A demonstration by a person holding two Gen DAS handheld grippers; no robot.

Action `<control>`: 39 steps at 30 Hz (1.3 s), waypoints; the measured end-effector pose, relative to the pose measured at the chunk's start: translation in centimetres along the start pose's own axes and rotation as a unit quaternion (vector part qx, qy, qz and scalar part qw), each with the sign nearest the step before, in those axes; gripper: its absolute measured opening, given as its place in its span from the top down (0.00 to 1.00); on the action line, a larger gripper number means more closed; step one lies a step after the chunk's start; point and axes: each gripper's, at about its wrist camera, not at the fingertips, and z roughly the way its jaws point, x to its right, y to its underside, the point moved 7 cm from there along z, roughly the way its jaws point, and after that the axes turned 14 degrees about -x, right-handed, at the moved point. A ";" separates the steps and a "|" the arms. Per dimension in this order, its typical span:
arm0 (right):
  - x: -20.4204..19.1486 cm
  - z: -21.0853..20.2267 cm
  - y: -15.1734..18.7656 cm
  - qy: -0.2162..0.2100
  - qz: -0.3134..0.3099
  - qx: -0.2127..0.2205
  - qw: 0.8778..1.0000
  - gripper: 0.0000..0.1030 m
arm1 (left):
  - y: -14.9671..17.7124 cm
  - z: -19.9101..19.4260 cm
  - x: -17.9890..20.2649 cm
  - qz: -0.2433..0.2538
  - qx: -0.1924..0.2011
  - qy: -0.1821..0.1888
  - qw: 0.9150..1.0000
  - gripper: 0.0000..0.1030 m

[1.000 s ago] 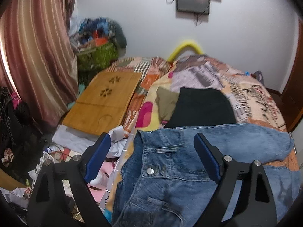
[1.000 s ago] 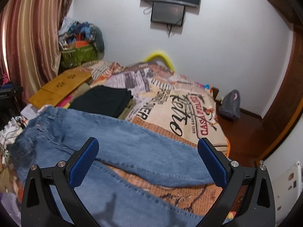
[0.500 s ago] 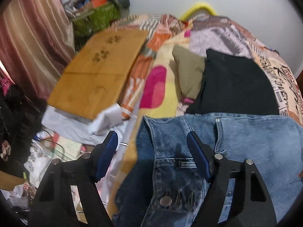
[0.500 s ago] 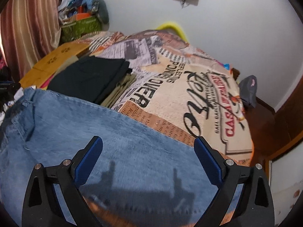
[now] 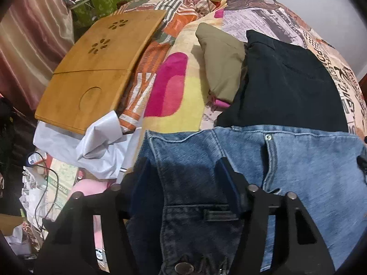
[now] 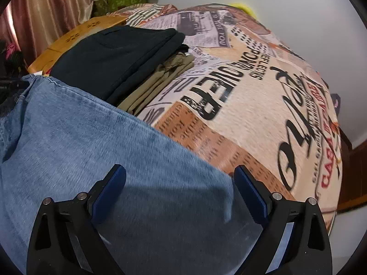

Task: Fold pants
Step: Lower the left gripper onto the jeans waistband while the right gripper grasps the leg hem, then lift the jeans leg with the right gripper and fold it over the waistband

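Blue jeans [image 5: 298, 165] lay spread on the printed bedspread [image 6: 252, 105], waistband just beside the folded black pants [image 5: 286, 80] (olive ones under). L gripper [image 5: 183, 171] was over the waistband w/ jaws apart, straddling denim. R gripper [image 6: 180, 183] hung wide apart over a leg.

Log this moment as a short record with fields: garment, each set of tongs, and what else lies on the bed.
garment: blue jeans, spread flat on the bed
left tongs: open, over the waistband
right tongs: open, over a leg
behind jeans: folded black pants on folded olive pants
bed cover: printed blanket
left of bed: bamboo lap tray
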 end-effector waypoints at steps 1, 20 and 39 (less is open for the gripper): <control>0.0 0.2 -0.1 -0.007 0.000 -0.003 1.000 0.11 | -0.1 0.1 0.1 0.000 -0.001 0.003 1.000 0.46; -1.7 -0.7 1.9 -0.031 -0.038 -0.037 0.998 0.69 | 0.0 1.7 -0.5 -0.022 -0.025 0.037 0.999 0.77; -2.2 -3.0 1.6 -0.071 -0.022 -0.012 0.997 0.87 | -1.7 -0.5 -0.8 -0.025 0.024 0.046 0.998 0.84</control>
